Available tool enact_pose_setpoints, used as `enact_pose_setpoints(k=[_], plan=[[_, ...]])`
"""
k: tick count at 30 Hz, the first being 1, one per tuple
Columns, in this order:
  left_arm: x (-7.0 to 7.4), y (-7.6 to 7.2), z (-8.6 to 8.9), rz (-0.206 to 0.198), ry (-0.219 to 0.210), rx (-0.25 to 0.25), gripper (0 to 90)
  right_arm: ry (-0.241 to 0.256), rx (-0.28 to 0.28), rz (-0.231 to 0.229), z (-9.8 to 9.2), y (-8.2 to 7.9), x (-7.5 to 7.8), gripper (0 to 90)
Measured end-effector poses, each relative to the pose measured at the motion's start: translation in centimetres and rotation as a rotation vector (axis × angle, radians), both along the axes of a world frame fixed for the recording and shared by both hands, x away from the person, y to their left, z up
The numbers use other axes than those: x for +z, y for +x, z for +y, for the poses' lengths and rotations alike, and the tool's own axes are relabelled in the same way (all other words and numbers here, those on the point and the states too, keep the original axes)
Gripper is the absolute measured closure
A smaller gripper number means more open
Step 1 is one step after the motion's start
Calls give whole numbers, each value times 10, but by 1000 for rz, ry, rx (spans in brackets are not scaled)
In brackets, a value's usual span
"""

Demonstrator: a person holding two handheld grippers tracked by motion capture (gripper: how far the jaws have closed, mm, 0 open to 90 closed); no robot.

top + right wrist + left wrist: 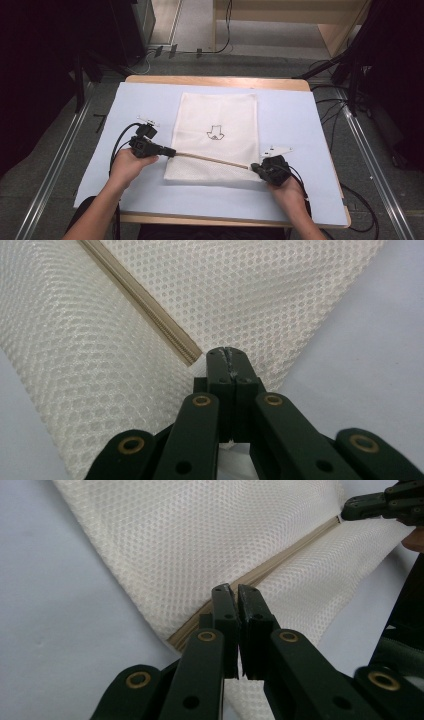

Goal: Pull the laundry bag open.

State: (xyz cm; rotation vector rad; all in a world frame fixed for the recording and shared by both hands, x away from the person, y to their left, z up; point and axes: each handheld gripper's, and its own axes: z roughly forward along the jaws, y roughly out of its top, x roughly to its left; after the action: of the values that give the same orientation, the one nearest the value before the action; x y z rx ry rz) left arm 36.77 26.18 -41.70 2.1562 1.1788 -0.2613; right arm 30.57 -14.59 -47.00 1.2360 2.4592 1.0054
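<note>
A white mesh bag (217,115) lies flat on the pale mat, with a tan zipper (212,159) running across its near end. My left gripper (172,151) pinches the zipper's left end, jaws nearly together (235,591) over the tan zipper tape (290,555). My right gripper (255,168) is shut on the right end, with a sliver of fabric between its jaws (227,352) where the zipper (145,302) stops. The zipper looks pulled straight between the two grippers. The right gripper (346,511) also appears far off in the left gripper view.
A pale blue mat (300,125) covers the wooden table (215,80). A small outline drawing (215,132) marks the bag's middle. Both forearms come in from the near edge. Cables, rails and dark stands surround the table on the floor.
</note>
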Motion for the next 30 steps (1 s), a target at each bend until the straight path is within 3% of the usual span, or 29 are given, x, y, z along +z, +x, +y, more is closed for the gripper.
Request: enact_pose_setpoints(k=[17,30], plan=[[-2,-2,27,18,4,61,887,-3,22,10,-1,4,1,900],[-7,-4,28,33,26,66,886,-2,28,24,-1,5,1,900]])
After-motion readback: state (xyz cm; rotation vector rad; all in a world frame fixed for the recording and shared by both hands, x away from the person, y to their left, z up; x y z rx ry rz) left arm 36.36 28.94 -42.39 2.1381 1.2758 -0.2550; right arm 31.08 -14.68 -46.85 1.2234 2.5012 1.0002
